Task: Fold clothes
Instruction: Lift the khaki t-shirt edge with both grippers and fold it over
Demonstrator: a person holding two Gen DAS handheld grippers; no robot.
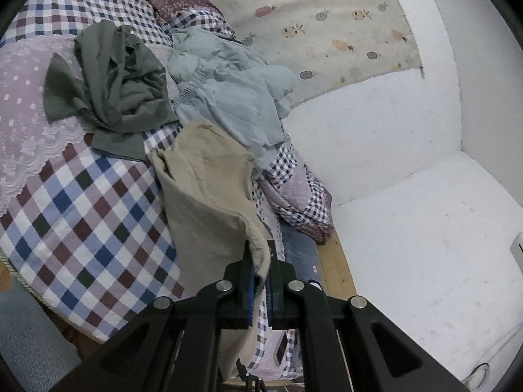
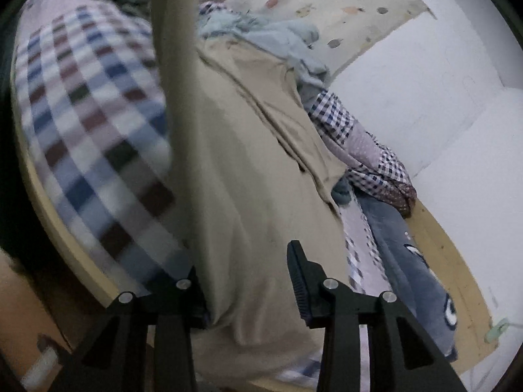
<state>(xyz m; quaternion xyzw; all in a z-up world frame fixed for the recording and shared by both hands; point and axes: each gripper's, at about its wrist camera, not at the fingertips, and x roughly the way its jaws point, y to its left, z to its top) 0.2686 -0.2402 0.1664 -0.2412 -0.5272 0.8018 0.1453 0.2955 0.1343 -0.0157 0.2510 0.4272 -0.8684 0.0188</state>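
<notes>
Checked patchwork bed cover [image 1: 91, 215] is draped with a limp beige cotton garment [image 1: 202, 196], its edge pinched by the left tool [image 1: 260, 261]. Right tool [image 2: 245, 281] is spread around hanging cloth. Soft, light stuff; probably best gripped at corners.

A beige cloth garment [image 1: 209, 192] lies beside a crumpled grey-green garment [image 1: 114, 88] and a pale blue-grey garment [image 1: 228, 91]. The bed cover [image 1: 88, 222] is checked white, blue, maroon and dark green. The cream wall hanging [image 1: 327, 23] carries pastel pineapples.
</notes>
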